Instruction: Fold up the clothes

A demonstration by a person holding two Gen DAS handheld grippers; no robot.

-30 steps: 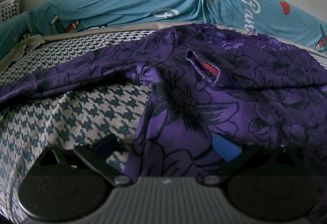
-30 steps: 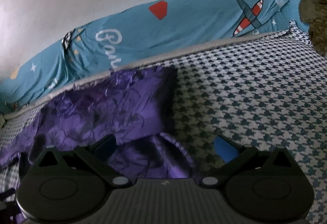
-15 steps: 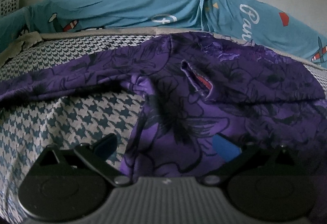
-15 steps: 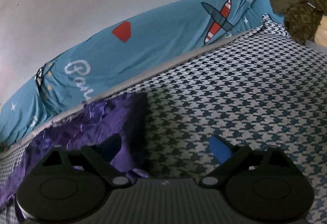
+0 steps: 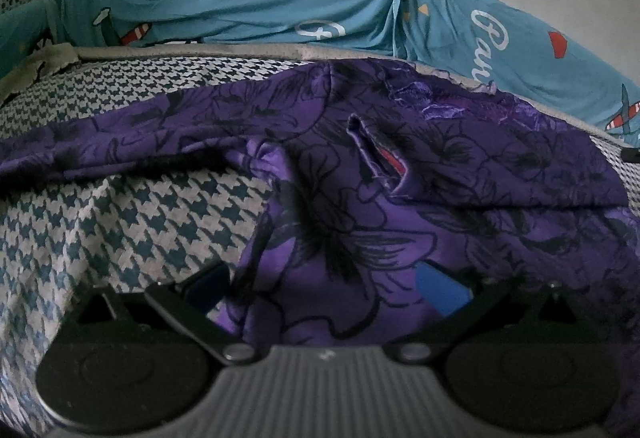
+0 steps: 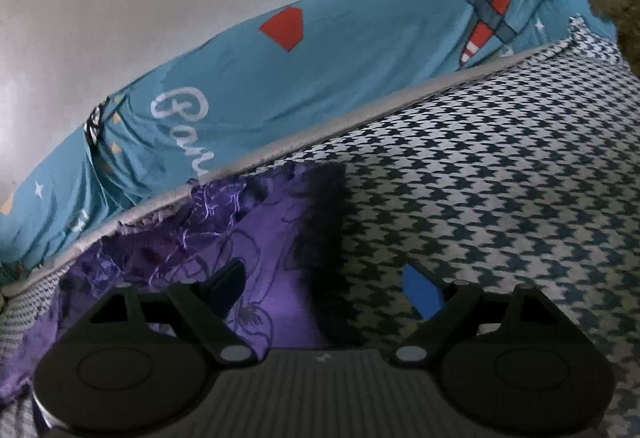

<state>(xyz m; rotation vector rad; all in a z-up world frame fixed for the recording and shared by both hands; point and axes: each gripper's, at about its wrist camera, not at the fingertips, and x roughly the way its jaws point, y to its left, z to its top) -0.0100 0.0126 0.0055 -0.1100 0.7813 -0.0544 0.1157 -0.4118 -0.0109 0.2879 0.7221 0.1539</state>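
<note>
I see the purple floral garment (image 5: 400,206) spread crumpled on the houndstooth bed (image 5: 132,214), no neat fold made yet. My left tool (image 5: 328,290) gapes over it; my right tool (image 6: 324,290) is closing, straddling the edge, nothing pinched.

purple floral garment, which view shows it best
The left wrist view: the purple floral garment fills most of the frame, with its neck opening and one long part stretching left. The right wrist view catches only one edge.
</note>
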